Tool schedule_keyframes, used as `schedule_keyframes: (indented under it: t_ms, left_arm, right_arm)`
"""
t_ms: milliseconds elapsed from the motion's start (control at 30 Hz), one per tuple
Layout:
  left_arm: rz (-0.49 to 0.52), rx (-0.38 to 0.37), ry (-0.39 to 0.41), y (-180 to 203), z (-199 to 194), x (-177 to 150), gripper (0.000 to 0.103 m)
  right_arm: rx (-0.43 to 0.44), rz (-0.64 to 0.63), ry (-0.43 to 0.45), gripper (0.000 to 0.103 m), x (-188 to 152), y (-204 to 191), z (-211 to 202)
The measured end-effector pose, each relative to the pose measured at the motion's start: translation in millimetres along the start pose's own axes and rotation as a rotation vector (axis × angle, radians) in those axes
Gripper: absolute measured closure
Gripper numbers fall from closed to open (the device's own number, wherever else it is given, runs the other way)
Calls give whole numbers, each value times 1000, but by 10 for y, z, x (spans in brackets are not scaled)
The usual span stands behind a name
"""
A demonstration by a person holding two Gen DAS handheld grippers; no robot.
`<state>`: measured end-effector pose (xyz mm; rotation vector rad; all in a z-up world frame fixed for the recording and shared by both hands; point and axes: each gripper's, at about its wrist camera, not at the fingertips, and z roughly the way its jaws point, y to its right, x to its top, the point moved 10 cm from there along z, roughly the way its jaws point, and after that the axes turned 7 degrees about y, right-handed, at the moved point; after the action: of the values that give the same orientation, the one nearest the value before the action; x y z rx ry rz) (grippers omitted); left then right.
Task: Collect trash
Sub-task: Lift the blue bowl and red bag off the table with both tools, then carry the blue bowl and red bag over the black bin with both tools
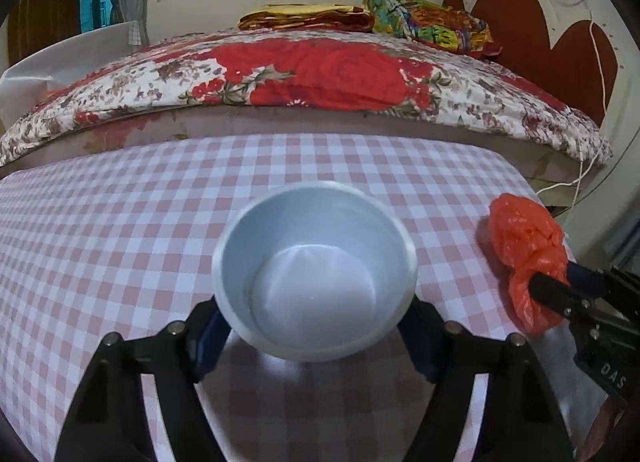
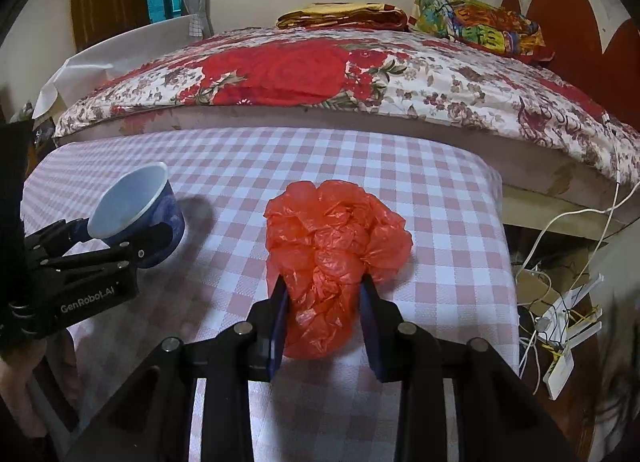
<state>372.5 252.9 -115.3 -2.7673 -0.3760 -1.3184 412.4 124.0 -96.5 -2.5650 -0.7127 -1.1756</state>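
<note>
I am holding my left gripper around a round paper cup, white inside and blue-patterned outside, its fingers pressing on either side of the cup's wall. The cup is tilting with its open mouth toward my left wrist camera, over the pink-and-white checked tablecloth. To the right of it, well apart, a crumpled orange-red plastic bag is lying on the same cloth near the table's right edge. I am pinching the near end of that bag with my right gripper, both blue pads squeezing the plastic between them. Behind the table, a bed with a red rose-patterned floral cover is running across the room.
</note>
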Motion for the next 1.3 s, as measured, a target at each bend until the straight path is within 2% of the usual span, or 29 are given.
schedule_keyframes:
  t_ms: [233, 633, 1067, 1300]
  left_arm:
    - [17, -48, 12, 244, -339, -152, 27]
    - [83, -117, 28, 839, -935, -379, 27]
    - [150, -191, 53, 1590, -1420, -656, 27]
    - [203, -256, 46, 2048, -1578, -838, 27]
  right_arm:
    - [-12, -15, 32, 69, -54, 0, -286]
    - [-56, 11, 116, 69, -282, 223, -1204]
    - [-159, 101, 157, 69, -797, 871, -2071]
    - [-236, 160, 136, 69, -1222, 1308, -2407]
